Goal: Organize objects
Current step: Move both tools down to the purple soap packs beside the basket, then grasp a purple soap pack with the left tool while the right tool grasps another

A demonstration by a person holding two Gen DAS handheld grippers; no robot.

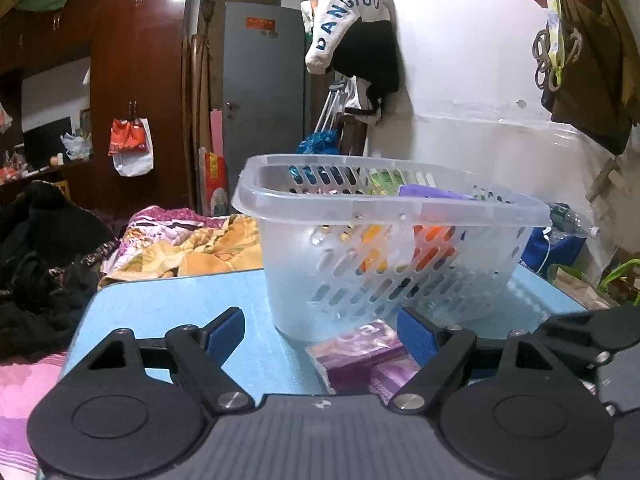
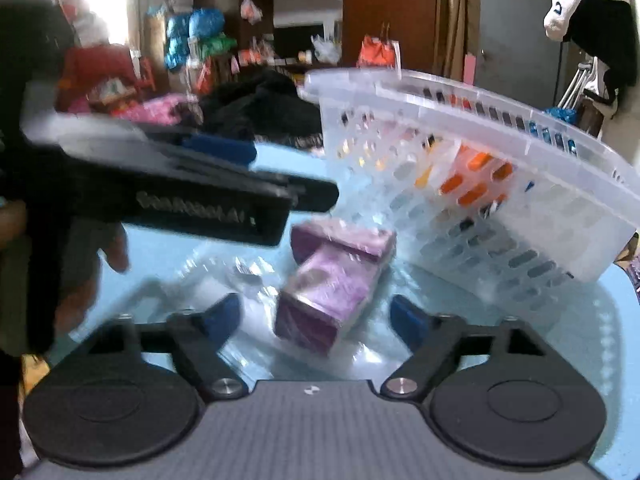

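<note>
Left gripper: jaws wide apart, nothing between pads, low over light blue table top. Two purple plastic-wrapped rectangular packs lie on table at 5 o'clock of its fingers, touching base of clear perforated plastic basket. Basket at 12 o'clock, holds orange, green, purple items.

Right gripper: jaws spread, straddling near end of purple packs, pads not touching. Basket at 2 o'clock. Left gripper at 10 o'clock. View blurred.

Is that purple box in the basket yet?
Out. The purple box lies on the blue table, beside the basket.
</note>
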